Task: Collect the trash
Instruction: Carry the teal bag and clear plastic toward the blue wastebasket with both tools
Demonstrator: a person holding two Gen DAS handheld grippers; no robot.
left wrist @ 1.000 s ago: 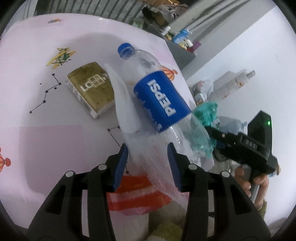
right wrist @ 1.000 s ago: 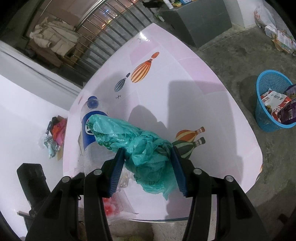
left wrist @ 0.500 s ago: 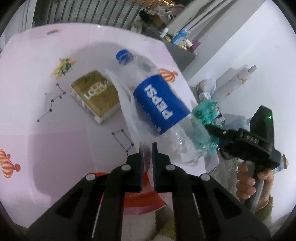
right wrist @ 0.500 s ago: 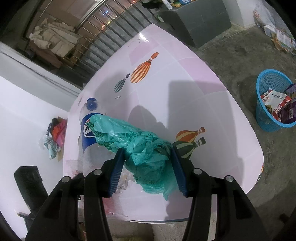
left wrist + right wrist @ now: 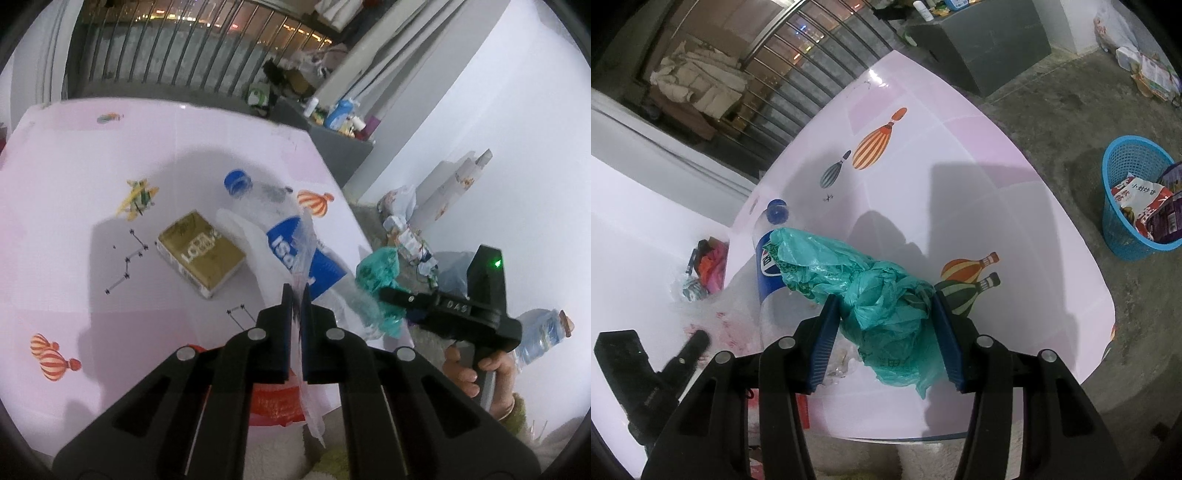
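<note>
The left gripper [image 5: 295, 325] has its jaws pressed nearly together on a thin clear plastic wrapper [image 5: 304, 258], which stands up between them and trails down toward six o'clock. The right gripper [image 5: 884, 339] holds its jaws about half open, pressed against both sides of a crumpled green plastic bag [image 5: 882, 295] that bulges out ahead of them.

Between the two lies the Pepsi bottle [image 5: 303, 251] on the pink counter [image 5: 66, 229]. In the left wrist view its long axis runs from the blue cap at eleven o'clock down to its base at about four o'clock, just beyond the left jaws and crossing behind the wrapper; whether wrapper and bottle touch is hard to tell. A gold box [image 5: 201, 253] lies beside it at ten o'clock.

The blue basket [image 5: 1134, 199], already holding packets, stands on the floor at three o'clock in the right wrist view, well apart from the counter, so the right hand looks nearer to it.
</note>
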